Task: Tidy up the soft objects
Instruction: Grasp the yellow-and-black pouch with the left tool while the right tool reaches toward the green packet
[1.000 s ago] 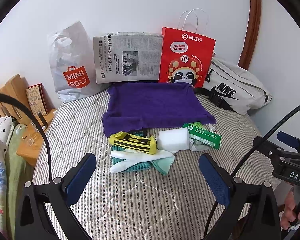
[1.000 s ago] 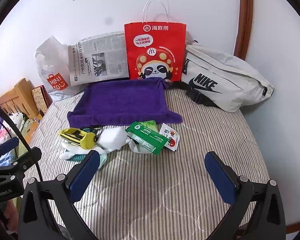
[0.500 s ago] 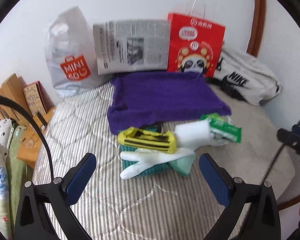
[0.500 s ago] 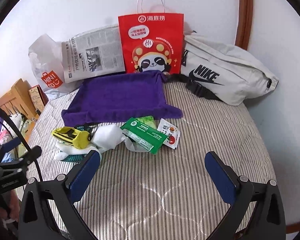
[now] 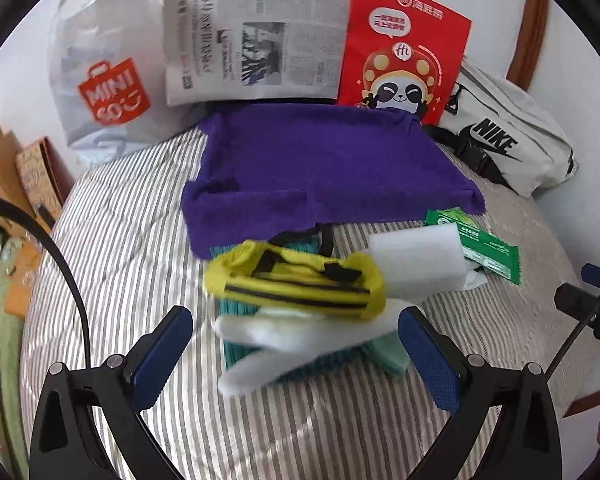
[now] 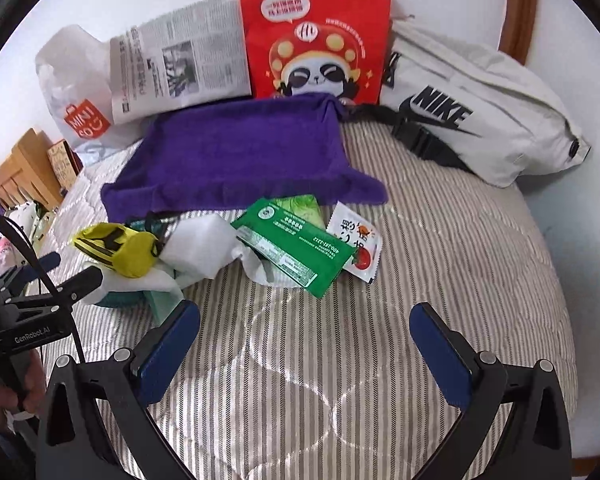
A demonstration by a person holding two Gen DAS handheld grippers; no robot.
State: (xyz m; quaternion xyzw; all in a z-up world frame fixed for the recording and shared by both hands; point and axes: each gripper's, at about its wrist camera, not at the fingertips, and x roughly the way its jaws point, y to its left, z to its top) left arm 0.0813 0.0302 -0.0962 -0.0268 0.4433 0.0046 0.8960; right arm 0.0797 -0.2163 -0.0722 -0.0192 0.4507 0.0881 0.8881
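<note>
A pile of soft things lies on the striped bed: a yellow pouch (image 5: 296, 282) on a white glove (image 5: 284, 340) and a teal cloth (image 5: 244, 354), with a white sponge (image 5: 418, 258) to the right. A purple towel (image 5: 324, 168) lies spread behind them. My left gripper (image 5: 294, 356) is open, its pads on either side of the glove and close above it. My right gripper (image 6: 306, 346) is open and empty over bare bedding, in front of a green wipes pack (image 6: 296, 246) and a small sauce sachet (image 6: 356, 242). The yellow pouch (image 6: 118, 248) also shows at the left of the right wrist view.
Against the wall stand a Miniso plastic bag (image 5: 104, 80), a folded newspaper (image 5: 256, 44), a red paper bag (image 5: 404, 52) and a white Nike waist bag (image 5: 508, 136). A wooden rack (image 6: 20, 176) and clothes are off the bed's left edge.
My left gripper has moved forward and down onto the pile, which now fills its view. My right gripper has also moved forward toward the wipes pack. Both stayed open.
</note>
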